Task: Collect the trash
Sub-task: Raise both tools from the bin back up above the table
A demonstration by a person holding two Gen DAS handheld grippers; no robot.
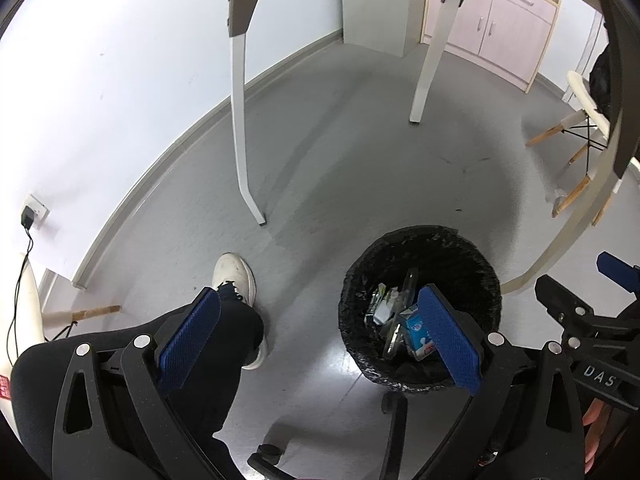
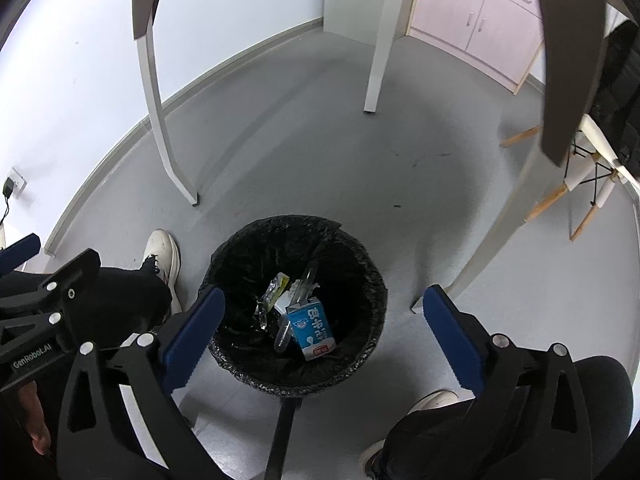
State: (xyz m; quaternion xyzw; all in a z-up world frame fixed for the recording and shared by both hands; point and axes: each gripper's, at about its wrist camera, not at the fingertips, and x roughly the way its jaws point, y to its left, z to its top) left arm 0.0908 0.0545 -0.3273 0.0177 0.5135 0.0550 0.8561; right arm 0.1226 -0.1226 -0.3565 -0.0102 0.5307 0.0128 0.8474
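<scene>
A round bin with a black liner [image 2: 240, 248] stands on the grey floor; it also shows in the left wrist view [image 1: 420, 240]. Inside lie a blue and white milk carton [image 2: 312, 330], a crumpled foil wrapper [image 2: 272, 292] and clear plastic pieces [image 2: 306, 280]. The carton shows in the left wrist view too [image 1: 416, 330]. My right gripper [image 2: 320, 330] is open and empty, held above the bin. My left gripper [image 1: 320, 334] is open and empty, above the floor just left of the bin. Its right finger [image 1: 448, 332] overlaps the bin.
White table legs [image 2: 154, 92] rise behind the bin. The person's legs and white shoes [image 1: 236, 276] are on both sides of it. A swivel chair base [image 2: 282, 428] lies below. A wooden-legged chair [image 2: 580, 184] stands right, pink cabinets [image 2: 472, 12] at the back.
</scene>
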